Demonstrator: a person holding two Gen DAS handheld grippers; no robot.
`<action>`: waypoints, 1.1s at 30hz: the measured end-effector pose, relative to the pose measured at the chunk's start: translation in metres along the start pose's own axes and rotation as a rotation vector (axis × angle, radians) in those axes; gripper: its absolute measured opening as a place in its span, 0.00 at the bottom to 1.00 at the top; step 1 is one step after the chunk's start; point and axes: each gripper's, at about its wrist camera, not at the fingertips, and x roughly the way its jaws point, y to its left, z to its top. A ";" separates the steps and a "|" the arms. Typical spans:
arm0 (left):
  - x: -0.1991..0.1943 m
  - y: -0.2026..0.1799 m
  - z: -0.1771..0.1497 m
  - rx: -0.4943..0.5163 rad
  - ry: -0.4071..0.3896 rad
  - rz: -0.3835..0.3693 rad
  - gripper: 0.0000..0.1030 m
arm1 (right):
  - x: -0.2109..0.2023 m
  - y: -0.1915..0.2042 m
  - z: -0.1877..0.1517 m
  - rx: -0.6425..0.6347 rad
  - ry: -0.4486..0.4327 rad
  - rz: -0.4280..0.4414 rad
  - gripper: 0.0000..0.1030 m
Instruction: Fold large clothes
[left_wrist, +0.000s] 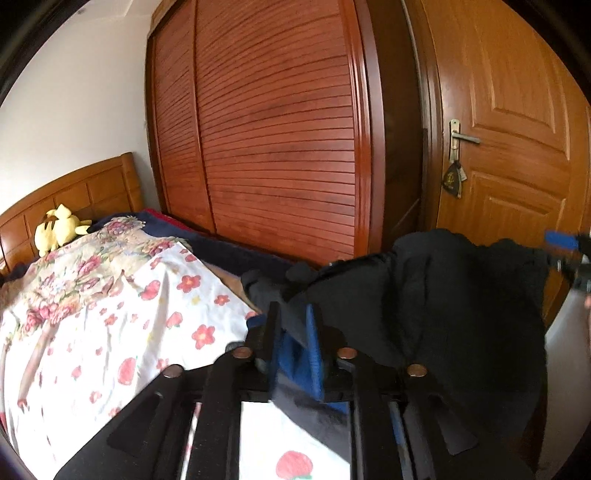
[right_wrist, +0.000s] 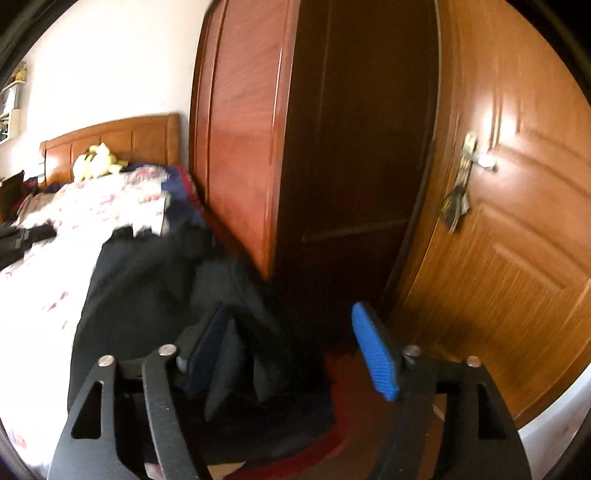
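A large black garment (left_wrist: 443, 295) hangs lifted above the edge of the bed. My left gripper (left_wrist: 295, 332) is shut on a fold of it, the cloth pinched between the blue pads. In the right wrist view the same garment (right_wrist: 155, 288) drapes off the bed's side. My right gripper (right_wrist: 291, 350) is open, its blue right pad (right_wrist: 373, 350) bare, the left pad against the cloth. The right gripper also shows at the far right of the left wrist view (left_wrist: 569, 254), beside the garment's upper edge.
The bed has a floral sheet (left_wrist: 110, 314) and a wooden headboard (left_wrist: 74, 192) with a yellow plush toy (left_wrist: 59, 229). A slatted wardrobe (left_wrist: 277, 129) stands close behind. A wooden door (left_wrist: 517, 129) with a handle is at right. A red rug (right_wrist: 332, 443) lies on the floor.
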 end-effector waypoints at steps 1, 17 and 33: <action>-0.006 0.001 -0.006 -0.010 -0.003 -0.005 0.22 | 0.001 -0.004 -0.002 -0.001 -0.023 0.002 0.71; -0.080 0.006 -0.049 -0.058 -0.004 -0.049 0.69 | 0.076 0.054 -0.010 -0.036 0.203 0.253 0.47; -0.116 0.015 -0.056 -0.084 -0.014 -0.047 0.78 | 0.074 0.057 -0.015 0.005 0.223 0.168 0.47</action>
